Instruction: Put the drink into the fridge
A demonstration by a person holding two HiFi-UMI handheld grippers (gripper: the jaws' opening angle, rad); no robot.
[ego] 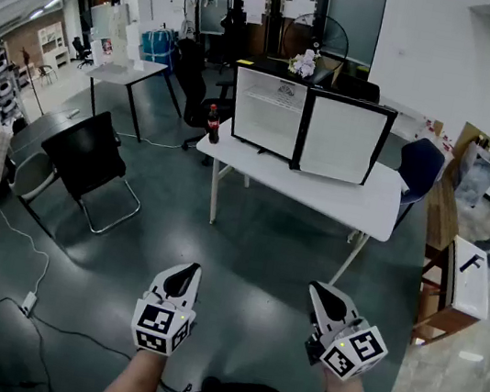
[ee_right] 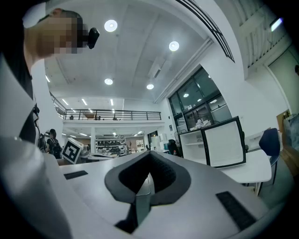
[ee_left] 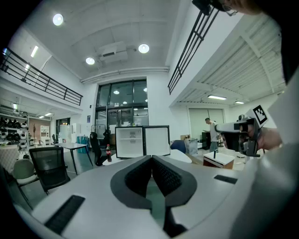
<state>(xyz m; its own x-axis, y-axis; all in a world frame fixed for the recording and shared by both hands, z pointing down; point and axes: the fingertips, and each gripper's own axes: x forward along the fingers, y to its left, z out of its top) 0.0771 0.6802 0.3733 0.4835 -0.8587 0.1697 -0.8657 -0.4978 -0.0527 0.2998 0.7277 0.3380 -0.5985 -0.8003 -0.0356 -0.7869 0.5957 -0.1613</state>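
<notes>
- The white desk (ego: 369,207) stands across the room on the grey floor (ego: 246,246), well apart from both claws.
- The fridge (ego: 267,110) sits on that desk, a small black-framed box. Its door (ego: 342,142) is swung wide open to the right and shows a white inside.
- A black chair (ego: 89,155) stands off to the left, apart from the desk.
- The left claw (ego: 184,273) is held low and near, jaws pressed together with nothing between them.
- The right claw (ego: 326,297) is beside it, likewise closed and empty.
- The drink (ego: 211,124), a dark bottle with a red label, stands upright on the desk's left end, just left of the fridge and outside it.
</notes>
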